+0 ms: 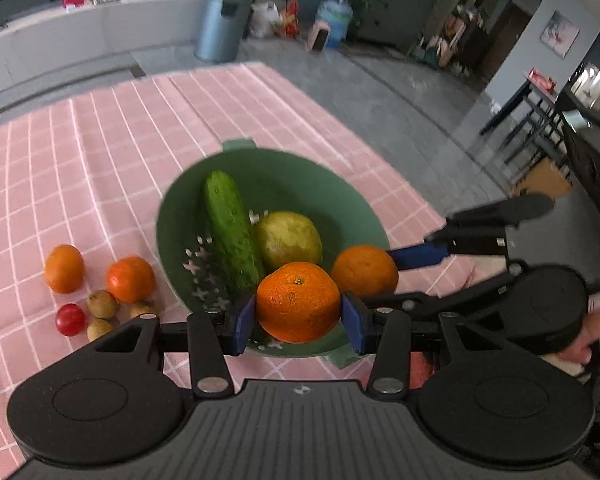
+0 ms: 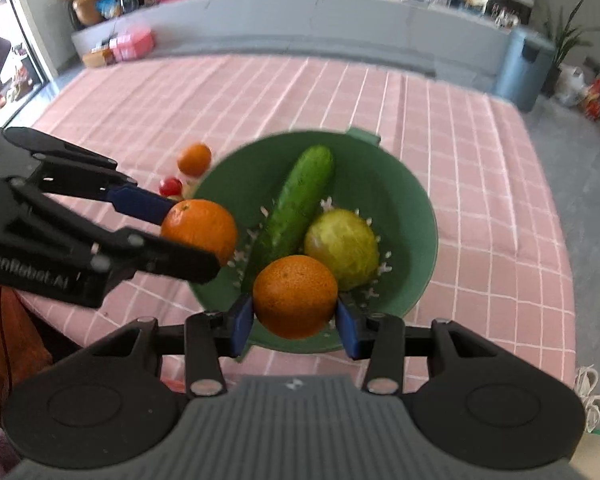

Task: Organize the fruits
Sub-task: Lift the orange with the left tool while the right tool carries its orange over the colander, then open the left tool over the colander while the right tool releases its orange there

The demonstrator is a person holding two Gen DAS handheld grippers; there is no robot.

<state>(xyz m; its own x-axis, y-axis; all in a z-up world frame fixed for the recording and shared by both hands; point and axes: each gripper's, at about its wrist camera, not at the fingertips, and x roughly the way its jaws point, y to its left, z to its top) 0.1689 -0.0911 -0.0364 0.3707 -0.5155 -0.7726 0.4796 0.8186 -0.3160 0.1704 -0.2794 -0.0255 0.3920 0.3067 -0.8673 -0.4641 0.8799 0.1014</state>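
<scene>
A green colander bowl (image 1: 340, 200) sits on the pink checked cloth and holds a cucumber (image 1: 230, 228) and a yellow-green round fruit (image 1: 288, 238). My left gripper (image 1: 298, 320) is shut on an orange (image 1: 298, 300) above the bowl's near rim. My right gripper (image 2: 294, 316) is shut on another orange (image 2: 294, 294) over the bowl (image 2: 404, 200). In the left wrist view the right gripper's orange (image 1: 364, 270) hangs at the bowl's right rim. In the right wrist view the left gripper's orange (image 2: 200, 228) hangs at the bowl's left rim.
Left of the bowl on the cloth lie two oranges (image 1: 64, 268) (image 1: 130, 278), a small red tomato (image 1: 71, 319) and three small brown fruits (image 1: 102, 304). The table's edge (image 1: 340, 120) runs behind and right of the bowl. A grey bin (image 1: 224, 24) stands on the floor beyond.
</scene>
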